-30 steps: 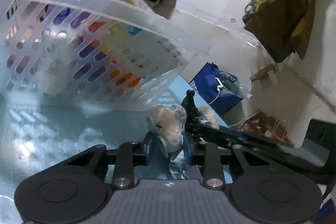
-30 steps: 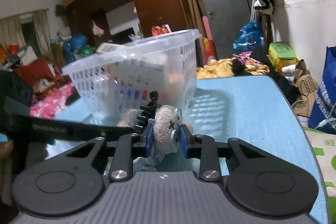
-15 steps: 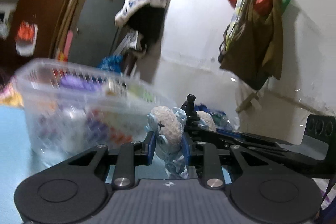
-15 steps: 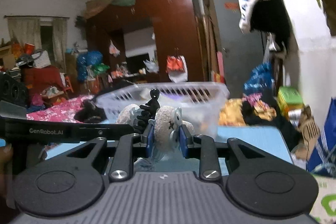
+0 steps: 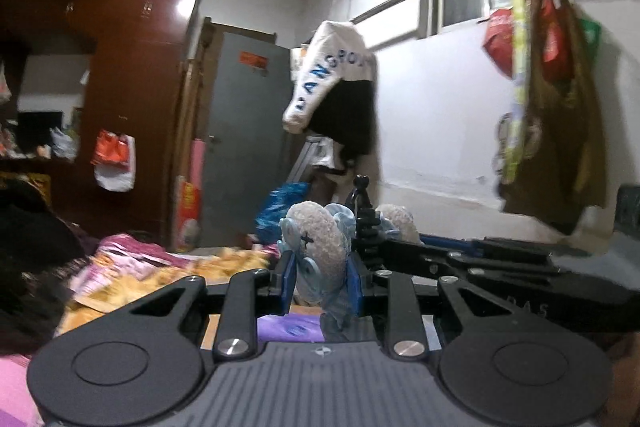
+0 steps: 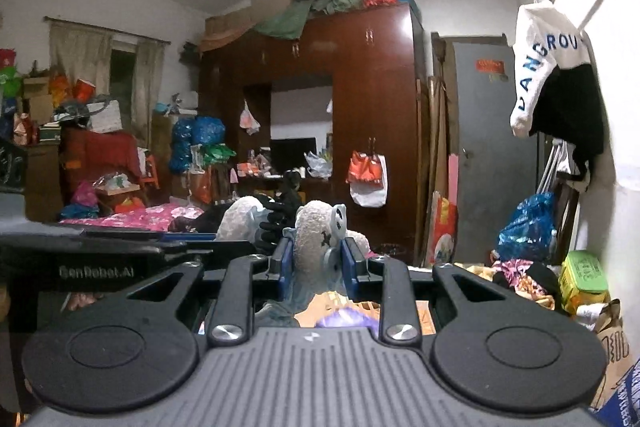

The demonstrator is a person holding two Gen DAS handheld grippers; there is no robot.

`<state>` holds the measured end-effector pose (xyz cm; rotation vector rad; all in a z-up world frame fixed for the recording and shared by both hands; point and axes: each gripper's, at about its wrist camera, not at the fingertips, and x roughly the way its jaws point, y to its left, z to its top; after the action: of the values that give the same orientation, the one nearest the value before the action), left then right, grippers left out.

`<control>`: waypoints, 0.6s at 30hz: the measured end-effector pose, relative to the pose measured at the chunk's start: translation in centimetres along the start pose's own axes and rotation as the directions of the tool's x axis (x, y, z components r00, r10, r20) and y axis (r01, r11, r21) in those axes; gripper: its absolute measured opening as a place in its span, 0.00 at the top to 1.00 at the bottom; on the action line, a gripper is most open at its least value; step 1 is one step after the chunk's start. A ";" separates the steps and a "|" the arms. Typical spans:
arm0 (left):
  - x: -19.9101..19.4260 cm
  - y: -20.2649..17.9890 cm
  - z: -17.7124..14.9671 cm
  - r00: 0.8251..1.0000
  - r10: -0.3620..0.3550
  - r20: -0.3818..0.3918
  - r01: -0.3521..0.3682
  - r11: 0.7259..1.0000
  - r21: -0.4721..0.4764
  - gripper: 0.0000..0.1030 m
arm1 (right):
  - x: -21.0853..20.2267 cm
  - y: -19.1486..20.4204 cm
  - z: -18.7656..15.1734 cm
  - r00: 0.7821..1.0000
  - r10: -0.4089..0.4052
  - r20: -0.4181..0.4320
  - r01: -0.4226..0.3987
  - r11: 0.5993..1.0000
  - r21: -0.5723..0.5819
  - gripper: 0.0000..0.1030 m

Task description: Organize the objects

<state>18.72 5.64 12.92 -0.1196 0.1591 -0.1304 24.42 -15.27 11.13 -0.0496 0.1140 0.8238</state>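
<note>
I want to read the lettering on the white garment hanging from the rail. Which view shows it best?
The left wrist view: the white garment hangs near centre, lettering large. In the right wrist view it hangs at the right edge, its lettering curved but readable.

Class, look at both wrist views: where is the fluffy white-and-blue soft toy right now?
The soft toy sits centre-frame in both views, pinched by the left hand-held gripper and the right hand-held gripper, in front of the brown wardrobe.

Right gripper (image 6: 316, 259) clamps a fuzzy white plush toy (image 6: 314, 233), held level before the brown wardrobe (image 6: 360, 107); the left gripper (image 6: 264, 227) sits just left of the toy.
</note>
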 end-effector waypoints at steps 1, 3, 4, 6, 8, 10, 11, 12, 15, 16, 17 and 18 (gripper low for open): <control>0.6 0.5 0.3 1.000 0.010 -0.004 -0.010 1.000 -0.003 0.71 | 0.6 0.1 0.1 1.000 -0.003 -0.009 0.003 1.000 -0.002 0.72; 2.0 1.6 0.7 1.000 0.025 -0.014 -0.025 1.000 0.000 0.71 | 2.5 0.2 0.0 0.999 -0.018 -0.033 0.017 1.000 -0.018 0.72; 2.6 2.1 0.7 0.999 0.032 -0.017 -0.031 0.999 0.010 0.71 | 3.2 0.3 -0.1 0.999 -0.027 -0.045 0.026 0.999 -0.023 0.72; 3.3 2.9 0.5 0.999 0.046 -0.018 -0.046 0.999 0.025 0.71 | 4.1 0.4 -0.6 0.998 -0.032 -0.063 0.030 0.999 -0.026 0.72; 3.8 3.5 0.3 0.998 0.060 -0.021 -0.059 0.998 0.029 0.71 | 4.7 0.7 -1.2 0.997 -0.035 -0.076 0.033 0.999 -0.035 0.72; 4.3 4.0 -0.1 0.997 0.074 -0.026 -0.073 0.997 0.033 0.71 | 5.3 1.0 -1.7 0.995 -0.041 -0.092 0.037 0.998 -0.043 0.72; 4.7 4.3 -0.2 0.996 0.081 -0.031 -0.080 0.996 0.032 0.71 | 5.3 1.0 -1.6 0.994 -0.042 -0.097 0.038 0.998 -0.045 0.73; 5.1 4.5 -0.3 0.996 0.084 -0.038 -0.083 0.996 0.027 0.71 | 5.6 1.0 -1.9 0.994 -0.044 -0.103 0.039 0.998 -0.054 0.73; 5.9 5.1 -0.8 0.995 0.084 -0.059 -0.082 0.996 0.024 0.71 | 5.8 0.7 -2.2 0.991 -0.047 -0.126 0.043 0.998 -0.035 0.73; 6.2 5.0 -1.0 0.994 0.084 -0.065 -0.083 0.996 0.029 0.71 | 5.8 0.5 -2.5 0.990 -0.048 -0.133 0.045 0.999 -0.030 0.73; 6.3 5.1 -1.2 0.994 0.086 -0.070 -0.084 0.996 0.034 0.71 | 5.9 0.4 -2.6 0.989 -0.050 -0.140 0.047 0.999 -0.027 0.73; 6.5 5.1 -1.4 0.993 0.090 -0.075 -0.087 0.995 0.039 0.71 | 5.9 0.3 -2.8 0.988 -0.050 -0.149 0.047 0.999 -0.023 0.73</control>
<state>25.42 9.57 9.92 -0.0719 0.2385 -0.0492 27.94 -11.01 7.67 -0.1324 0.2449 0.7718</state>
